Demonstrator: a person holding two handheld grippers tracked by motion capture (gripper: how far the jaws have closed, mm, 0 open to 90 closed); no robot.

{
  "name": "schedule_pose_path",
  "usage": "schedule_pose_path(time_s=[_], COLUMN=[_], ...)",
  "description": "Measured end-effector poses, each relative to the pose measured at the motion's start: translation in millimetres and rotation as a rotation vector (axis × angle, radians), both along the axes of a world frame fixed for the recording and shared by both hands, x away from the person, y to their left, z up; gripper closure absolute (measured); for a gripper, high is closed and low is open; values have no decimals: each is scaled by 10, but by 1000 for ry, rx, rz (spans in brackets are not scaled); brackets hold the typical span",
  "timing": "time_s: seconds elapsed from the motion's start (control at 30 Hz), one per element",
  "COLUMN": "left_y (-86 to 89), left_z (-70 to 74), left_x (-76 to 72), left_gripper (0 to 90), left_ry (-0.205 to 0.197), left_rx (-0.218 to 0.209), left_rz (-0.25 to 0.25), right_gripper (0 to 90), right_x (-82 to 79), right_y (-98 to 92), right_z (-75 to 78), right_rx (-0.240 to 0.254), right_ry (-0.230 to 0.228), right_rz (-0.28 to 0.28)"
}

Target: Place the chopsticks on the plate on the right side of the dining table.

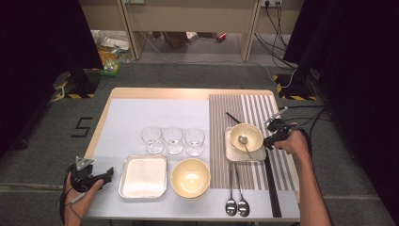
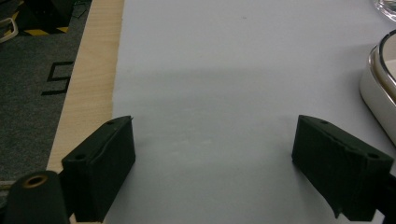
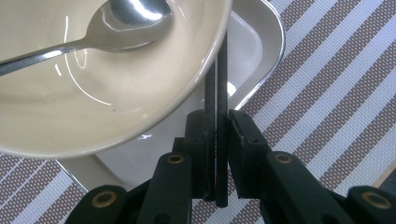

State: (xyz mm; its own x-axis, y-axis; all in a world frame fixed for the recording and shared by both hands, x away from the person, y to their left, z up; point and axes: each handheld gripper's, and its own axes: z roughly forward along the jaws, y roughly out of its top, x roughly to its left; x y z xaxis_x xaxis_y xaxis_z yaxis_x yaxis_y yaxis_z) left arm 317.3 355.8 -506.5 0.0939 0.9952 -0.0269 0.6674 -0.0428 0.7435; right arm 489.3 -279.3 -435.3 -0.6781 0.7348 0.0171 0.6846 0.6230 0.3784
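Over on the striped placemat [image 1: 277,155] side of the counter [image 1: 127,117], the right hand-held gripper [image 1: 272,136] has its jaws pinched narrow on a pair of black chopsticks [image 3: 218,93]. They run up under the rim of the small cream bowl [image 1: 251,133], which sits on a white square plate [image 1: 256,155] with a spoon [image 1: 243,141] in it. So it looks like a place-setting job, and the chopstick step is the one in hand right now.

Next move, my guess: slide or lift the chopsticks clear of the bowl and lay them down straight on the mat without nudging the bowl or plate. Grip is thin, so they could twist.

Left hand-held gripper [image 1: 101,178] is parked at the near-left corner, jaws wide and holding nothing, just beside the metal tray [image 1: 143,176].
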Motion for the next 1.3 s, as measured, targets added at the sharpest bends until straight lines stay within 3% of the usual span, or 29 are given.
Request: schedule_pose_path(time_s=[0.43, 0.93, 1.3], left_y=[0, 0, -1], left_z=[-1, -1, -1], left_x=[0, 0, 0], left_gripper=[123, 123, 123], left_ry=[-1, -1, -1], left_rx=[0, 0, 1], left_rz=[0, 0, 1], right_gripper=[740, 785, 783], right_x=[35, 38, 21], right_y=[20, 22, 18], right_z=[-13, -29, -24], right_rx=[5, -1, 2], right_ry=[-19, -15, -7], right_rz=[-9, 37, 37])
